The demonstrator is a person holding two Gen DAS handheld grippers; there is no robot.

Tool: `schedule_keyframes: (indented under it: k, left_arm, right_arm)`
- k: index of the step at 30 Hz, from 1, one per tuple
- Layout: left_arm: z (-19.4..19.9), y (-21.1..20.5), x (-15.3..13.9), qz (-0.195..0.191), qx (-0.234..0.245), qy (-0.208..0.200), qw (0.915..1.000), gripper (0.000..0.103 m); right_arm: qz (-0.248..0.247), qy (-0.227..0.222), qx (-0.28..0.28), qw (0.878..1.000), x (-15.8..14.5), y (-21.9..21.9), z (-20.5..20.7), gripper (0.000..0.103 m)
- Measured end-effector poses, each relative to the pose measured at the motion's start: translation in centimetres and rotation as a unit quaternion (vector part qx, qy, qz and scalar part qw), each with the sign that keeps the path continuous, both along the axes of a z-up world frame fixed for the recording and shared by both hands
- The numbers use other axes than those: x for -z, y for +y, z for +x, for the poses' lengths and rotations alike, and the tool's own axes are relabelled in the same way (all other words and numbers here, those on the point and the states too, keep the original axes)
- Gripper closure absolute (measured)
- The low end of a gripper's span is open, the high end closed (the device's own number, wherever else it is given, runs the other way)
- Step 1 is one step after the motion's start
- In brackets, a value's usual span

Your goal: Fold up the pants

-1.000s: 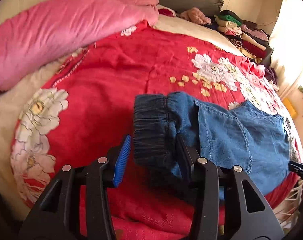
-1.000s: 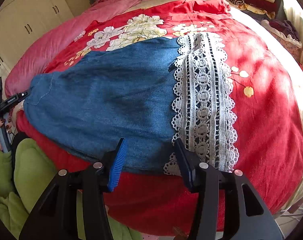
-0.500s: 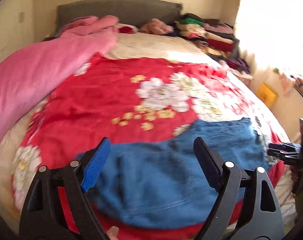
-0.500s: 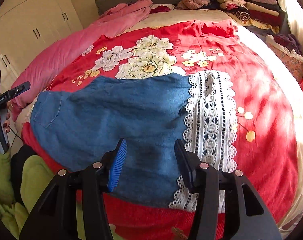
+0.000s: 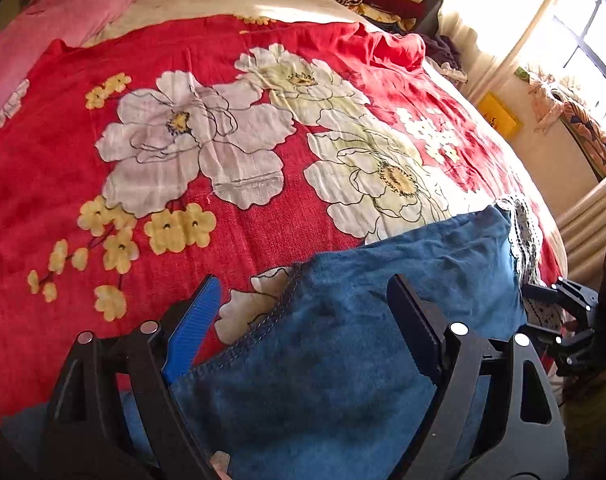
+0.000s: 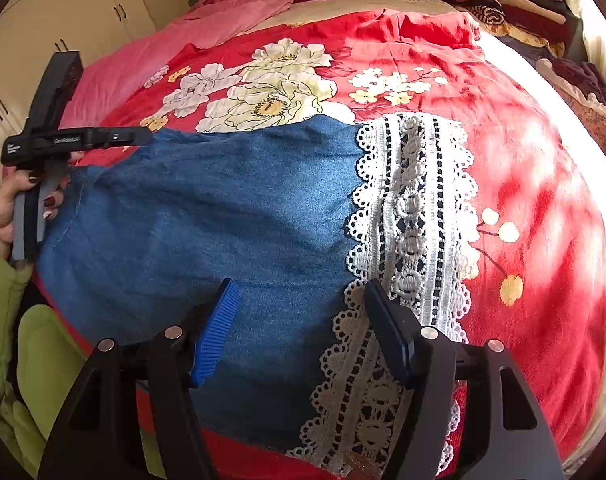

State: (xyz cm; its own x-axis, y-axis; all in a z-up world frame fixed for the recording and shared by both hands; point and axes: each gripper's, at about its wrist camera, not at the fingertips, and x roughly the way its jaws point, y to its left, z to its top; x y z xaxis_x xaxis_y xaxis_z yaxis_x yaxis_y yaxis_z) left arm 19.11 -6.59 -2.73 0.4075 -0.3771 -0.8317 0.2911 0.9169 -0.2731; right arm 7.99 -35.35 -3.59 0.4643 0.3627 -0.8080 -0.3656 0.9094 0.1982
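my left gripper [image 5: 303, 308] hangs over the denim pants [image 6: 223, 216] with its fingers spread wide, gripping nothing. my right gripper [image 6: 299, 316] is opening, its fingers straddling the denim and white lace hem [image 6: 415, 208] without pinching. the pants lie flat across the red floral bedspread [image 5: 103, 160], near the bed's edge

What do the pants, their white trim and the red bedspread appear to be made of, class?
Pants: likely soft denim, matte, faded blue weave.
White trim: openwork lace, scalloped edges, holes showing.
Red bedspread: probably thin woven cotton, matte, printed flowers, fine creases.
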Motion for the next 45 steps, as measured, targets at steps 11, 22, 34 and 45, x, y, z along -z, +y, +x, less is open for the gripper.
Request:
schedule_keyframes:
  k: [11,22,34,45]
  left_arm:
    - [-0.6,-0.6,-0.4,-0.022,0.015,-0.038,0.9989,0.101]
    - [-1.6,-0.9,0.8,0.01,0.018,-0.046,0.9987,0.074]
    - [-1.8,-2.0,-1.0,0.031,0.006,-0.078,0.9965,0.096]
    - [0.1,-2.6,1.3,0.056,-0.015,-0.071,0.9958,0.086]
  right_arm:
    - [-0.004,0.004,0.0,1.0,0.1,0.0,0.0,0.038]
    - [0.025,-0.037,0.093,0.995,-3.9,-5.7,8.5,0.038]
    - [0.023,-0.081,0.063,0.994,-4.6,-5.2,8.0,0.087]
    - [-0.033,-0.047,0.071,0.996,0.0,-5.1,12.6,0.073]
